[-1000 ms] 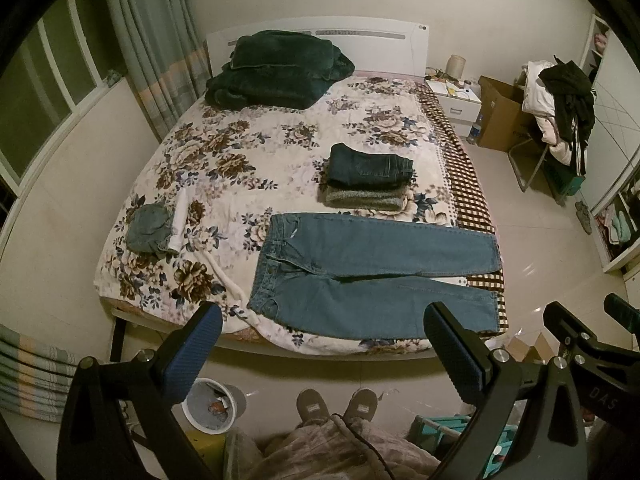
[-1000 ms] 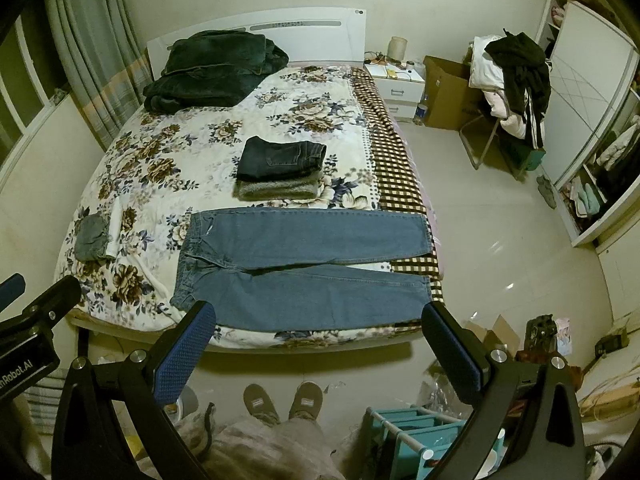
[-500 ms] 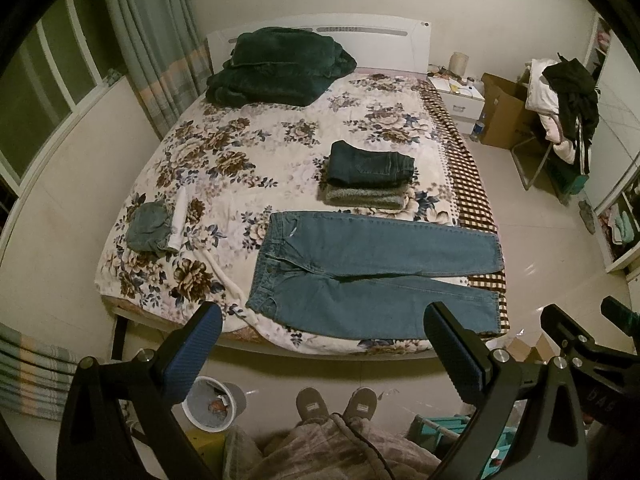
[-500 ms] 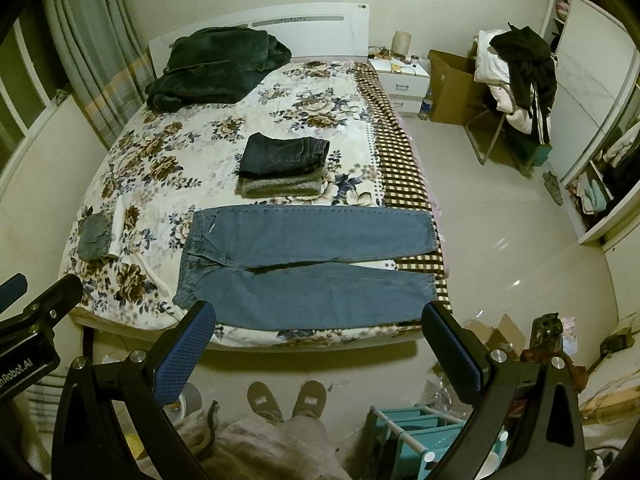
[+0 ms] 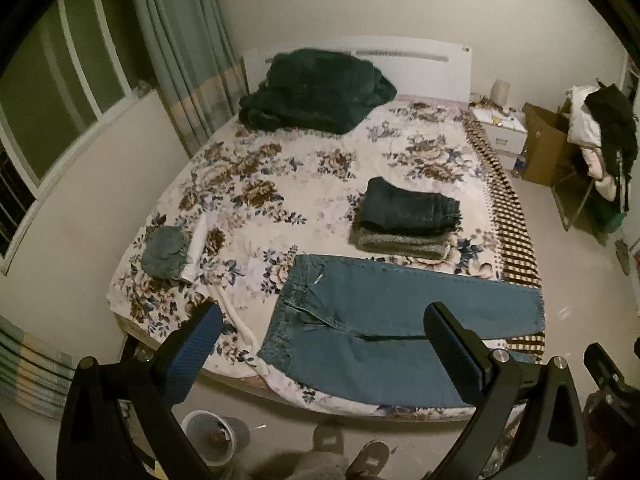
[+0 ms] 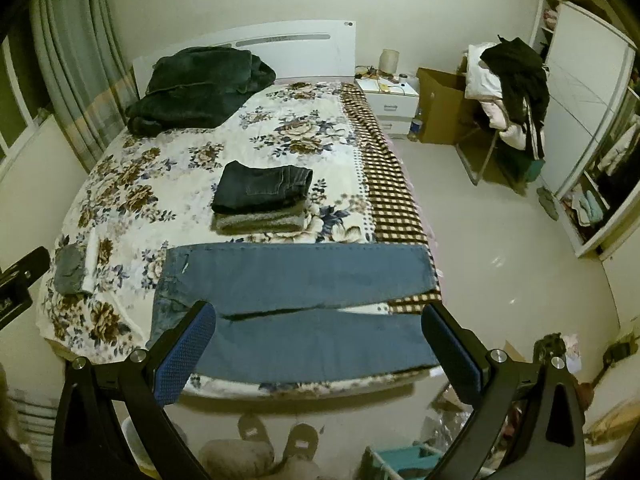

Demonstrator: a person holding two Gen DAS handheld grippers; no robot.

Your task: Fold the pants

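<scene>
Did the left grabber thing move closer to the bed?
Yes. The left gripper has come forward and down toward the bed: the blue jeans now loom larger and reach between its open jaws, where floor showed before.

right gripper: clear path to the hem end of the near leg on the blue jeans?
Probably yes. The right gripper is open above the blue jeans, which lie flat at the bed's near edge. Nothing lies on the near leg; the folded stack sits farther back.

Blue jeans (image 5: 384, 332) flat on bed (legs apart)
</scene>
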